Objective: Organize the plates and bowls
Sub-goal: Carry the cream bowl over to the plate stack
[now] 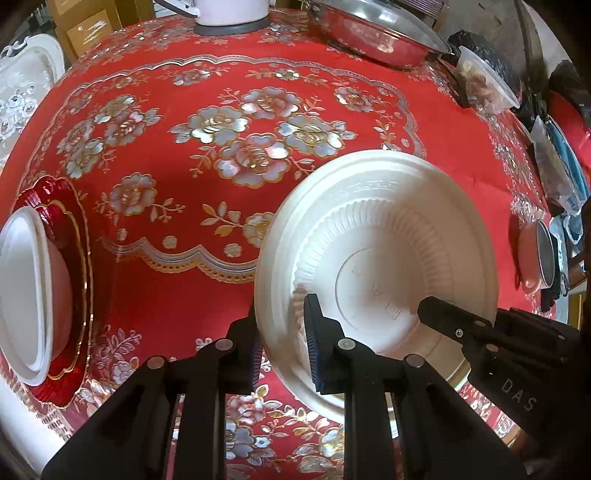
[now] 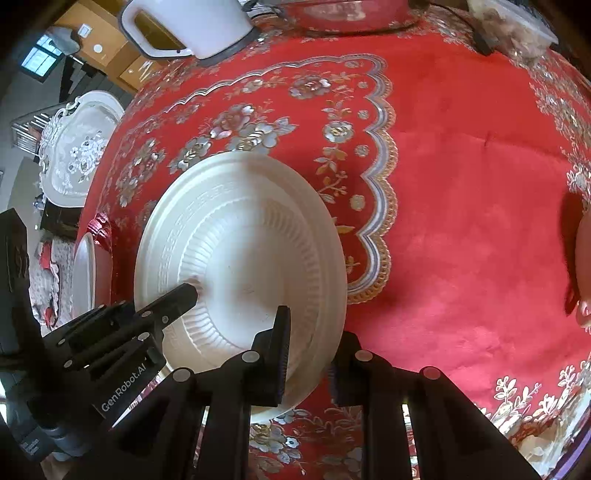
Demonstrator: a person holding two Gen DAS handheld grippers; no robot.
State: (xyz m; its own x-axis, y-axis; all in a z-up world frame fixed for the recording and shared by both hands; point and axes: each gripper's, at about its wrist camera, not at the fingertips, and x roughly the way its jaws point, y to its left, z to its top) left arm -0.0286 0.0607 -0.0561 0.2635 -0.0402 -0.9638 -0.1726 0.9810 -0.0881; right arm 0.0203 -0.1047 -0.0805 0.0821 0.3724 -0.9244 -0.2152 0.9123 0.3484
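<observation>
**Two grippers hold one white plate**

The left gripper (image 1: 282,347) has its jaws nearly closed on the rim of a round white plastic plate with ribbed sides (image 1: 376,266). One finger sits inside the plate and the other sits outside, under the rim. The right gripper (image 2: 308,354) pinches the other side of the rim the same way. It shows in the left view too, with one finger poking into the plate.

The plate is tipped, and it seems to be just above the red tablecloth with silver and gold flowers (image 1: 221,92), or barely resting on it. I cannot tell which. I think two grippers share it because a thin plate can bend or slip when held at one edge only.

To the far left, a white bowl (image 1: 33,295) sits on a shiny red plate with a wavy gold edge (image 1: 79,258). That looks like the pile where dishes go, so the white plate may go there next.

The cloth between the plate and the pile is bare, so there is room to move. A steel pan (image 1: 376,33) and a white kettle (image 1: 231,14) stand at the back edge, well away. A pink cup (image 1: 532,258) sits to the right.
</observation>
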